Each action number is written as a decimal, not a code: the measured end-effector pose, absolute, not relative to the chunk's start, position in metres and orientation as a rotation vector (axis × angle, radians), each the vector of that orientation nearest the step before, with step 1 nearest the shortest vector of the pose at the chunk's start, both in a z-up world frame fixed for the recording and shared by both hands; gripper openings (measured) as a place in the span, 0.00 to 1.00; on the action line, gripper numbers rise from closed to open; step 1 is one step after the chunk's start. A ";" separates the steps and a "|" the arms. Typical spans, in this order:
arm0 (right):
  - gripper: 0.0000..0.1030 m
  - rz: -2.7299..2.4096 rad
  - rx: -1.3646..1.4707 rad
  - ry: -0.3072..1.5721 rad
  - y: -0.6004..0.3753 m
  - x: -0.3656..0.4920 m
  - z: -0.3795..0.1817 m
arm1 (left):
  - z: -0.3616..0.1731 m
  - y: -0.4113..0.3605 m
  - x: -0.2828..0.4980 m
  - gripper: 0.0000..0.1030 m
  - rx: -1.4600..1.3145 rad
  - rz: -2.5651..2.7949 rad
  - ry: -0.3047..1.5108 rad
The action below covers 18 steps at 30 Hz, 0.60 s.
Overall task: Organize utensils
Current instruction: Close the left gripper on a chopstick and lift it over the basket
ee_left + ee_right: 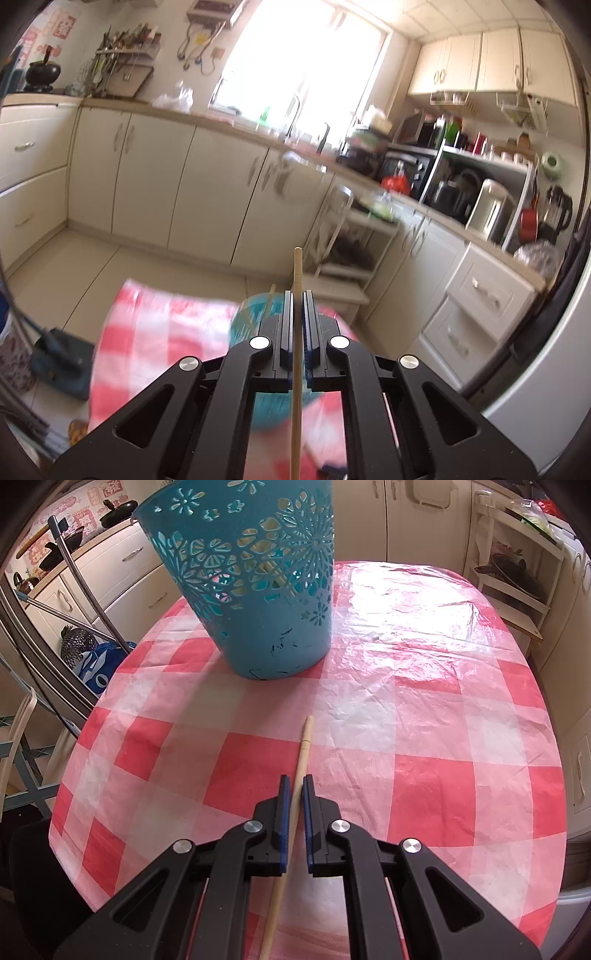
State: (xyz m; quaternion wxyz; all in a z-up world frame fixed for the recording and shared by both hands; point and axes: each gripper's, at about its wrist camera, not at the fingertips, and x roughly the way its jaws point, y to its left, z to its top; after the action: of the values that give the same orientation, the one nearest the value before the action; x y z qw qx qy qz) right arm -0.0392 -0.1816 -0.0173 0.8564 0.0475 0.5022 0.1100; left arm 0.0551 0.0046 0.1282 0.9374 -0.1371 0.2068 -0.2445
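My left gripper (297, 295) is shut on a wooden chopstick (297, 266) and holds it raised above the teal basket (251, 321), which stands on the red-and-white checked table (155, 332). Another chopstick leans inside the basket. In the right wrist view, my right gripper (295, 781) has its jaws close around a second wooden chopstick (304, 738) that lies on the checked table (424, 738); a narrow gap shows beside it. The teal perforated basket (258, 590) stands upright at the far side of the table, ahead and left of the right gripper.
Cream kitchen cabinets (184, 177) and a cluttered counter run behind the table. A white shelf cart (509, 572) stands at the far right. Metal poles (85, 587) and a blue bag (99, 664) stand left of the table.
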 end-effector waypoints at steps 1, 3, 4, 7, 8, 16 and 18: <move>0.07 0.232 0.100 1.056 -0.182 -0.039 -0.017 | 0.136 0.001 0.062 0.04 -0.290 -0.497 0.398; 0.07 0.234 0.097 1.056 -0.182 -0.039 -0.018 | 0.149 -0.004 0.070 0.04 -0.308 -0.483 0.357; 0.07 0.234 0.096 1.056 -0.181 -0.038 -0.018 | 0.155 -0.007 0.077 0.04 -0.321 -0.468 0.331; 0.07 0.238 0.089 1.056 -0.180 -0.037 -0.018 | 0.163 -0.018 0.099 0.04 -0.348 -0.408 0.273; 0.07 0.240 0.088 1.056 -0.180 -0.037 -0.018 | 0.164 -0.021 0.106 0.04 -0.351 -0.390 0.263; 0.07 0.249 0.073 1.056 -0.178 -0.034 -0.019 | 0.141 -0.041 0.140 0.04 -0.326 -0.329 0.277; 0.07 0.249 0.070 1.056 -0.177 -0.034 -0.018 | 0.133 -0.039 0.140 0.04 -0.329 -0.321 0.276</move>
State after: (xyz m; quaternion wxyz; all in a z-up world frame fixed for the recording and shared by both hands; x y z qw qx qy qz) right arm -0.0337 -0.1772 -0.0184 0.8558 0.0331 0.5025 0.1186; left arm 0.1402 -0.0386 0.1335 0.9643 -0.1627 0.1364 -0.1584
